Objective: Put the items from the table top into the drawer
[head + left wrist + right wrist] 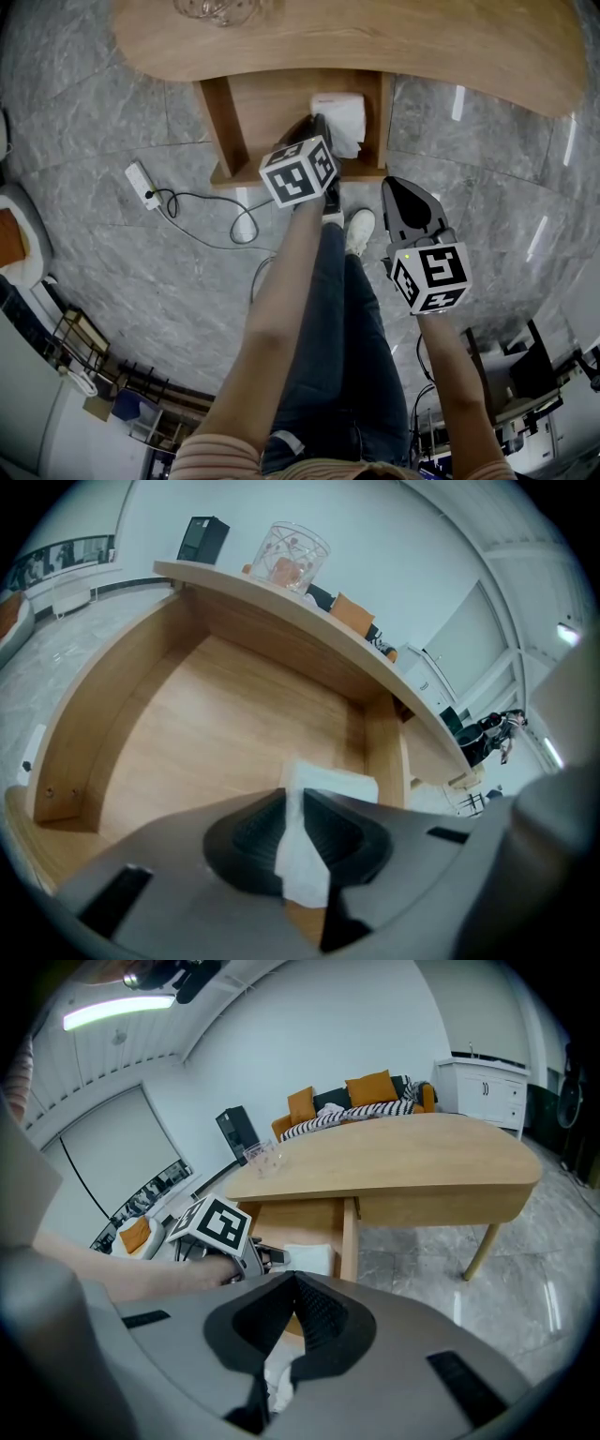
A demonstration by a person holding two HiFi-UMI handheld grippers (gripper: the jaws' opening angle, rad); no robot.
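One item held: white tissue (pixel 330 786), clamped in left gripper (pixel 292 803), by right wall of drawer (pixel 216 733)
Right gripper (pixel 291 1281): clenched, empty
Step advice: lower tissue to drawer floor, then release

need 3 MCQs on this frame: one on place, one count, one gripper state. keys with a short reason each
1. Where is the white tissue?
A) on the floor
B) in the open drawer
C) on the sofa

2. What stands on the table top?
A) one glass
B) two glasses
C) nothing

3. The left gripper is:
A) open and empty
B) shut on the tissue
C) shut on the glass

1 B: the tissue lies between the drawer walls in the head view.
2 A: the right gripper view shows only the glass on the top.
3 B: the left gripper view shows both pads pinching the tissue.
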